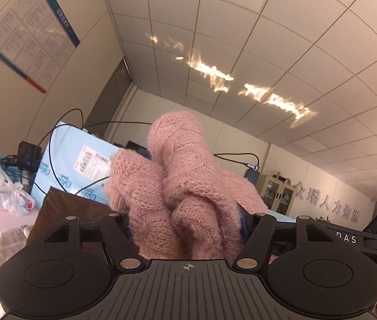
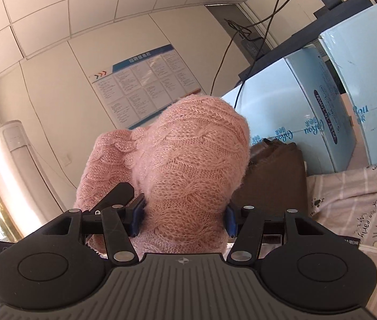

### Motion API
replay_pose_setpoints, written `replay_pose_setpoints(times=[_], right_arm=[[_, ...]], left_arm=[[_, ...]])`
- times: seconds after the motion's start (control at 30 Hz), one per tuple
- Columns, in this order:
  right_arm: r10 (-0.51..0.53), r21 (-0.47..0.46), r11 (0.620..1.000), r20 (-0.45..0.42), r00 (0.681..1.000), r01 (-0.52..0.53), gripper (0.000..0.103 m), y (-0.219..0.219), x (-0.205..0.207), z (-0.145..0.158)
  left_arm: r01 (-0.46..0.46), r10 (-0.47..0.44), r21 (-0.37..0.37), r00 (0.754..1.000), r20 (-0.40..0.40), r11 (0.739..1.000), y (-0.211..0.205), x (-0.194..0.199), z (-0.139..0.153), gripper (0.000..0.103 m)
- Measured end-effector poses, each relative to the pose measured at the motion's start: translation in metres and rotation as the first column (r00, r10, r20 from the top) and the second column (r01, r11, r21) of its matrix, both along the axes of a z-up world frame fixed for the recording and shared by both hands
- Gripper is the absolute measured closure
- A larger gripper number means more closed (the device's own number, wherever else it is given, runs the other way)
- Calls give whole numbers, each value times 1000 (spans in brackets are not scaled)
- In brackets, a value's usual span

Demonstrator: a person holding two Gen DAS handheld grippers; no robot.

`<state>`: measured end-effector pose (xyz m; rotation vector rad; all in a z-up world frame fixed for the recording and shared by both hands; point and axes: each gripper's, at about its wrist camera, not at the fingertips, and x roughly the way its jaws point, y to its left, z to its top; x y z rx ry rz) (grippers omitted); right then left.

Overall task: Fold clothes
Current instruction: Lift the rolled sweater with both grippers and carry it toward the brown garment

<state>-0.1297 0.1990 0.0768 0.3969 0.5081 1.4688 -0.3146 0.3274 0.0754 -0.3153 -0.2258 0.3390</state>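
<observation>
Both grippers are raised toward the ceiling, each clamped on a bunched fold of the fuzzy pink cable-knit sweater (image 1: pixel 185 186). The left gripper (image 1: pixel 188 229) pinches a twisted wad; the right gripper (image 2: pixel 184 218) grips a rounded bulge, above the striped paw-print bedsheet (image 2: pixel 353 208).

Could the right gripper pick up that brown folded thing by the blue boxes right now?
Probably not. The right gripper is shut on a thick bunch of the pink sweater, so its jaws are full. The brown folded cloth lies just beyond, partly hidden by the knit.
</observation>
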Motion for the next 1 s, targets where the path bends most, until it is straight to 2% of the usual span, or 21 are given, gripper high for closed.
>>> replay_pose_setpoints(times=[0.17, 0.3, 0.43, 0.5, 0.63, 0.73, 0.83, 0.9, 1.0], right_arm=[[13, 79, 997, 29, 1000, -15, 48, 38, 11, 24], [-7, 123, 992, 88, 996, -4, 48, 66, 17, 35], [-42, 85, 996, 53, 998, 38, 48, 89, 35, 20], [-58, 56, 997, 51, 997, 55, 48, 97, 46, 7], [-88, -1, 996, 63, 994, 88, 48, 120, 65, -17], [-75, -48, 996, 20, 997, 76, 46, 146, 76, -38], [-106, -87, 991, 0, 994, 105, 46, 163, 81, -57], [-147, -115, 983, 6, 989, 146, 46, 171, 82, -66], [-206, -165, 964, 24, 978, 207, 41, 173, 87, -81]], left_arm=[[-51, 47, 53, 996, 77, 997, 23, 7, 21, 38], [-78, 77, 5, 989, 128, 997, 45, 25, 13, 38], [-77, 84, -63, 988, 128, 995, 68, 52, -16, 38], [-63, 73, -89, 992, 105, 994, 78, 64, -33, 38], [-28, 28, -165, 1000, 1, 986, 108, 73, -57, 38], [-52, 37, -240, 997, -68, 969, 127, 72, -75, 38], [-111, 84, -260, 990, -113, 959, 132, 75, -82, 35], [-160, 132, -253, 984, -123, 954, 129, 75, -84, 18], [-246, 216, -226, 965, -149, 943, 126, 73, -83, 9]])
